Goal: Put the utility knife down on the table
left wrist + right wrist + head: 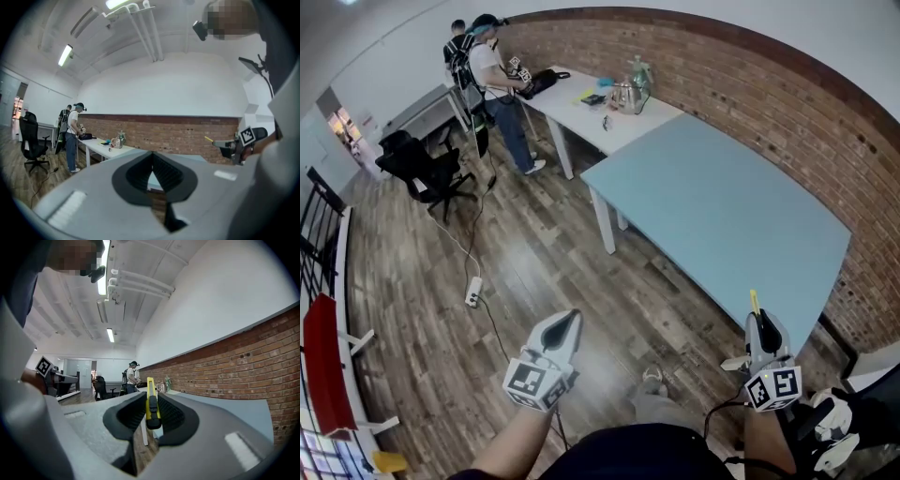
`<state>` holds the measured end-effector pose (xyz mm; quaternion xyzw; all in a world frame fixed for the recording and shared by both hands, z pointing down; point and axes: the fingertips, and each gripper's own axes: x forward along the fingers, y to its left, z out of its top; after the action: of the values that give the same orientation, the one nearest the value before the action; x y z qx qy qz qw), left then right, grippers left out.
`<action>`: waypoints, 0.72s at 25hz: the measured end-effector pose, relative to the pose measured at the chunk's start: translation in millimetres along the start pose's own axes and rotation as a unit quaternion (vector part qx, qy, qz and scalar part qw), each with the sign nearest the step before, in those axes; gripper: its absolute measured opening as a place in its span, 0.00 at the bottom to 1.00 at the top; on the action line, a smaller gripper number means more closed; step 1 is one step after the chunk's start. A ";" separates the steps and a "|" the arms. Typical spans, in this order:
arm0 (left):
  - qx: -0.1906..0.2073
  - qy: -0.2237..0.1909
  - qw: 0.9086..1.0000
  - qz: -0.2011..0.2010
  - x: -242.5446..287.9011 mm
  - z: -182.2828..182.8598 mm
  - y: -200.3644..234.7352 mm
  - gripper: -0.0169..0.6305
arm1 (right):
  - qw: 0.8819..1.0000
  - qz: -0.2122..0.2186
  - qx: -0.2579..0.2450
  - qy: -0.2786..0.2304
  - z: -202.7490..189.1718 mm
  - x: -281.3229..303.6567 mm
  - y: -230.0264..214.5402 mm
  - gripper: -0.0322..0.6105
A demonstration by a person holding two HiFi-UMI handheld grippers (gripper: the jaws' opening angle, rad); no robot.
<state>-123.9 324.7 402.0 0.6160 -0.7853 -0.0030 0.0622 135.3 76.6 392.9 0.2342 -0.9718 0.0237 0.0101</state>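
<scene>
Along the head view's rim from twelve to four o'clock, red brick wall (787, 103). Underfoot, dark wood-plank floor (534, 272). At twelve o'clock, white table (581, 117) against the bricks, carrying a glass jug (628, 94) and, toward its eleven o'clock end, a black bag (542, 82). At eleven o'clock, beside that end, person in a white shirt (502, 89) standing over the bag, with a second person (457, 42) just behind. At ten o'clock, black office chair (427, 169) near a grey desk (427, 108). At nine o'clock on the planks, white power strip (473, 292) on a dark cable (478, 220). At eight o'clock, red panel (323, 361).
</scene>
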 end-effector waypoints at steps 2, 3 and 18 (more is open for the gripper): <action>0.008 -0.002 1.000 0.001 17.5 7.3 1.5 0.03 | 1.000 0.001 -0.004 0.001 -0.6 16.0 -9.9 0.17; 0.013 -0.002 1.000 0.000 28.2 11.0 2.1 0.03 | 1.000 0.000 -0.004 0.001 -0.9 24.6 -16.3 0.17; 0.043 -0.027 0.999 0.014 186.5 57.0 52.2 0.03 | 1.000 0.021 0.007 -0.001 3.2 138.8 -88.8 0.17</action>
<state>-223.7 152.7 367.3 0.6068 -0.7946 0.0151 0.0143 52.2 -65.7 397.7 0.2137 -0.9764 0.0299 0.0067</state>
